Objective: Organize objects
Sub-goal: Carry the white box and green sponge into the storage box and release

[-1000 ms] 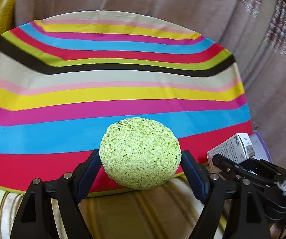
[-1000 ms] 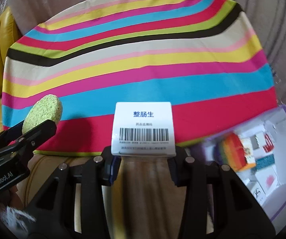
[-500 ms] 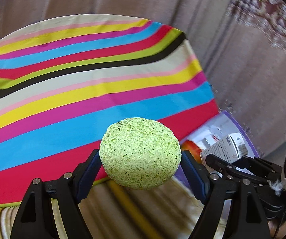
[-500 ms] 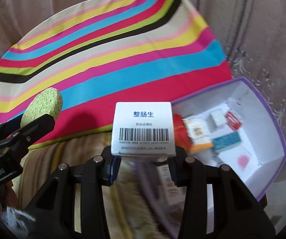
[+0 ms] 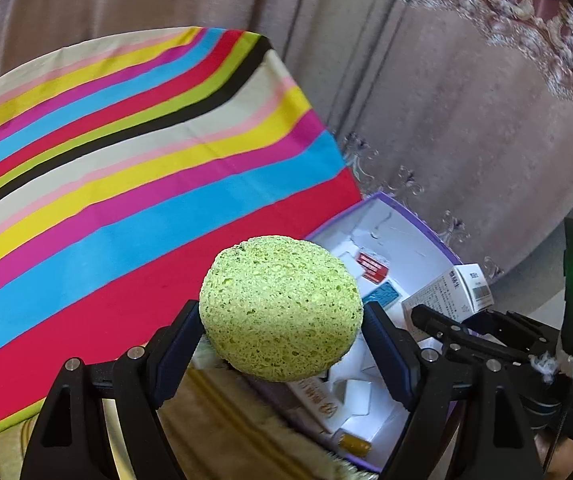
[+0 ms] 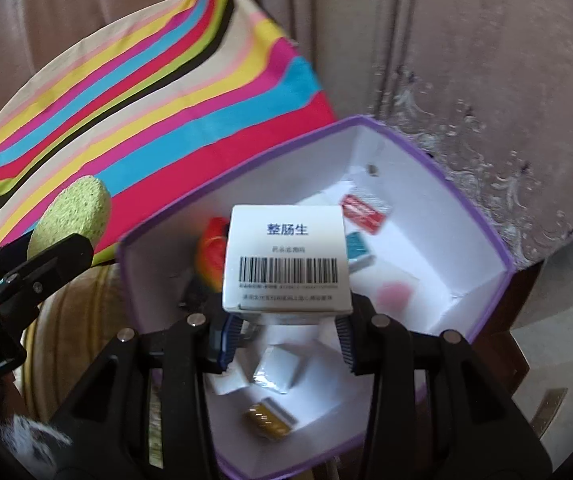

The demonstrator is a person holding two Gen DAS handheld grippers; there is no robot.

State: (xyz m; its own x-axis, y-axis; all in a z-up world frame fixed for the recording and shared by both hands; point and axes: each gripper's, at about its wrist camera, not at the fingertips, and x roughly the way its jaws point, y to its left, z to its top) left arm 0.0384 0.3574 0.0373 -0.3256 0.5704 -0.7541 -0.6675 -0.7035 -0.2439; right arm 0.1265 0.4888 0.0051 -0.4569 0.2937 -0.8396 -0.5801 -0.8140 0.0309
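Observation:
My left gripper (image 5: pixel 281 330) is shut on a round green sponge (image 5: pixel 280 308), held in the air beside the striped cushion (image 5: pixel 126 184). My right gripper (image 6: pixel 286 330) is shut on a white medicine box with a barcode (image 6: pixel 286 258), hanging over the open purple box (image 6: pixel 426 160). That purple box (image 5: pixel 426 224) holds several small packets, among them a red one (image 6: pixel 364 208) and a gold one (image 6: pixel 266 420). In the left wrist view the white medicine box (image 5: pixel 450 292) shows at the right, over the purple box. In the right wrist view the green sponge (image 6: pixel 72 216) shows at the left.
A beige curtain (image 5: pixel 466 100) with an ornate border hangs behind. The striped cushion (image 6: pixel 126 112) leans to the left of the purple box. A yellowish upholstered seat (image 6: pixel 70 320) lies beneath, at the lower left.
Both grippers have swung to the right with their loads. The cushion has slid left in both views and the purple box has come fully into sight under the medicine box.

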